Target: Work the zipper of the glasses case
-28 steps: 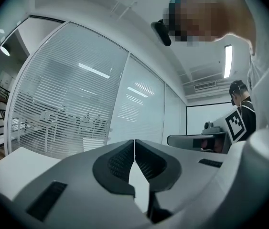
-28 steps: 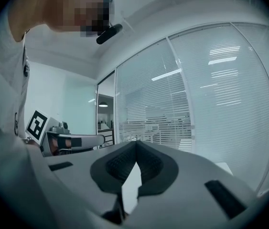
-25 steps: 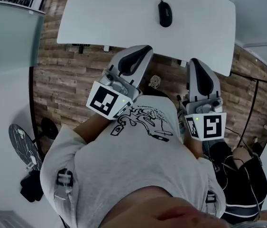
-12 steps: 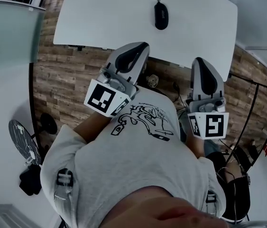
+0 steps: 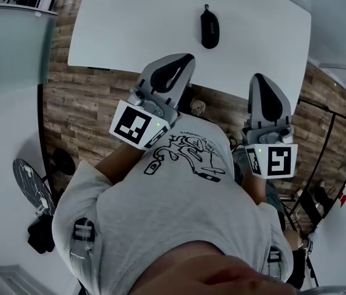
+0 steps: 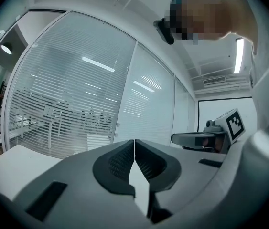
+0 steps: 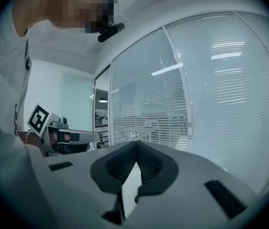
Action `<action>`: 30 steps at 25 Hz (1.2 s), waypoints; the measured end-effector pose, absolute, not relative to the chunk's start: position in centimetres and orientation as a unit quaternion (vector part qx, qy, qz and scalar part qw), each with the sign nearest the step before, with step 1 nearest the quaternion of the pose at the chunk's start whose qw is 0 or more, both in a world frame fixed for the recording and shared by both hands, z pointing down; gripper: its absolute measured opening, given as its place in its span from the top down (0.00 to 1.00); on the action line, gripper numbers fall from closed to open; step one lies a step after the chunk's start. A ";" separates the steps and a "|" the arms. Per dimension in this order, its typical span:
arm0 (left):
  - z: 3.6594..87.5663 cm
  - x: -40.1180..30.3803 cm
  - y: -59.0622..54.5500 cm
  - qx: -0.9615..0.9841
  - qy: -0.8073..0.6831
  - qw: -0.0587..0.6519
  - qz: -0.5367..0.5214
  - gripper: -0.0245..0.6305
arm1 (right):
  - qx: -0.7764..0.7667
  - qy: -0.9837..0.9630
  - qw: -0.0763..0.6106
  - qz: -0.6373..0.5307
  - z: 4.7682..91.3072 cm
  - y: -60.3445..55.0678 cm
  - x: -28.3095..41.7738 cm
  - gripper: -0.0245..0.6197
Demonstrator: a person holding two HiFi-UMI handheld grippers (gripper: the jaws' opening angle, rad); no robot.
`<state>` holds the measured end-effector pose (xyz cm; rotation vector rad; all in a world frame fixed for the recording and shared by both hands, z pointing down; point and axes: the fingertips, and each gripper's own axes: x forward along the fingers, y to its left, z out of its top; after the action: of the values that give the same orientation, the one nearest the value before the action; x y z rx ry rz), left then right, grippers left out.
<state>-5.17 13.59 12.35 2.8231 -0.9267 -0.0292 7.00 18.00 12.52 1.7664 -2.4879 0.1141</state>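
Well, the black glasses case [image 5: 209, 29] lies zipped up, alone near the middle of the white table [image 5: 129, 23], its long side running away from the person. Neither tool touches it. The left gripper [image 5: 187, 60] is held out in front of the grey printed shirt [image 5: 179, 195], its tip just reaching the table's near edge, well short of the case. The right gripper [image 5: 260, 80] sits beside it, a little further back, partly over the wooden floor [image 5: 80, 103]. Seen from its own camera, the left gripper's fingers [image 6: 117, 162] are pressed together with nothing between them; the right gripper's fingers [image 7: 148, 165] are likewise closed on nothing. Both cameras face a glass wall with blinds [image 6: 77, 109], not the table.
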 end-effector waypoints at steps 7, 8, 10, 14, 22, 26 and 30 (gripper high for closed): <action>13.2 -5.4 7.4 0.949 -0.301 0.096 -0.003 0.93 | 0.574 -0.815 0.064 0.043 13.5 11.7 6.5 0.95; 13.3 -5.5 6.4 0.949 -0.300 0.097 -0.002 0.93 | 0.574 -0.815 0.067 0.044 13.6 10.7 6.4 0.95; 13.7 -5.6 4.4 0.950 -0.296 0.101 0.002 0.93 | 0.573 -0.815 0.073 0.044 13.9 8.7 6.1 0.95; 14.3 -5.6 1.2 0.952 -0.284 0.110 0.010 0.93 | 0.573 -0.814 0.085 0.043 14.2 5.3 5.6 0.95; 16.4 -5.5 -3.2 0.955 -0.265 0.129 0.026 0.93 | 0.584 -0.805 0.091 0.054 15.3 0.9 5.7 0.95; 17.2 -4.9 -4.3 0.955 -0.261 0.137 0.035 0.93 | 0.581 -0.806 0.096 0.057 16.0 0.0 6.2 0.95; 18.6 -3.7 -4.7 0.953 -0.258 0.147 0.055 0.93 | 0.566 -0.815 0.111 0.062 17.3 -0.8 7.0 0.95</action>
<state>-3.69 -4.72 18.56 2.7428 -0.7437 0.1577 7.02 -0.79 17.28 1.6611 -2.3933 0.1828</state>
